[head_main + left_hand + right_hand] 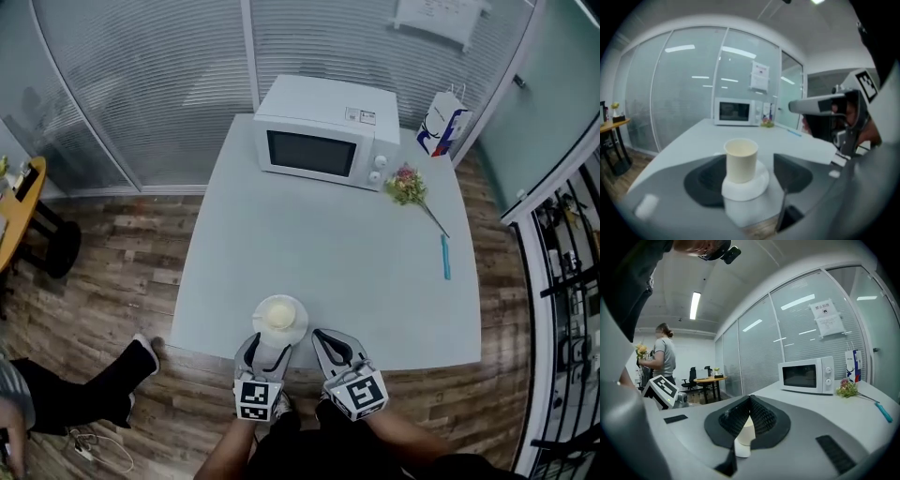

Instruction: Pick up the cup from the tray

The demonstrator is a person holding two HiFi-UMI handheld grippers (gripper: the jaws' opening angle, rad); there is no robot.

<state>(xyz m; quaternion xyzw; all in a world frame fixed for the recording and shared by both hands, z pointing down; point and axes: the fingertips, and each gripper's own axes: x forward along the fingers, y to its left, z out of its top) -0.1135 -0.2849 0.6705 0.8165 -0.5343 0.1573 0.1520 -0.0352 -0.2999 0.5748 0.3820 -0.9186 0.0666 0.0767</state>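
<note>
Cup: cream paper cup, upright on a small round white tray at the near edge of the worktop.
Left tongs: jaws apart, one on each side of the cup, pads clear of its wall.
Right tongs: jaws together, nothing between them, just right of the tray.
Bearing: cup dead ahead, already between the left jaws.
Long axis: vertical, square to the jaws' reach.
Nearer hand: left.
Next move, judged: close the left jaws on the cup wall and lift straight up, leaving the tray behind.
</note>
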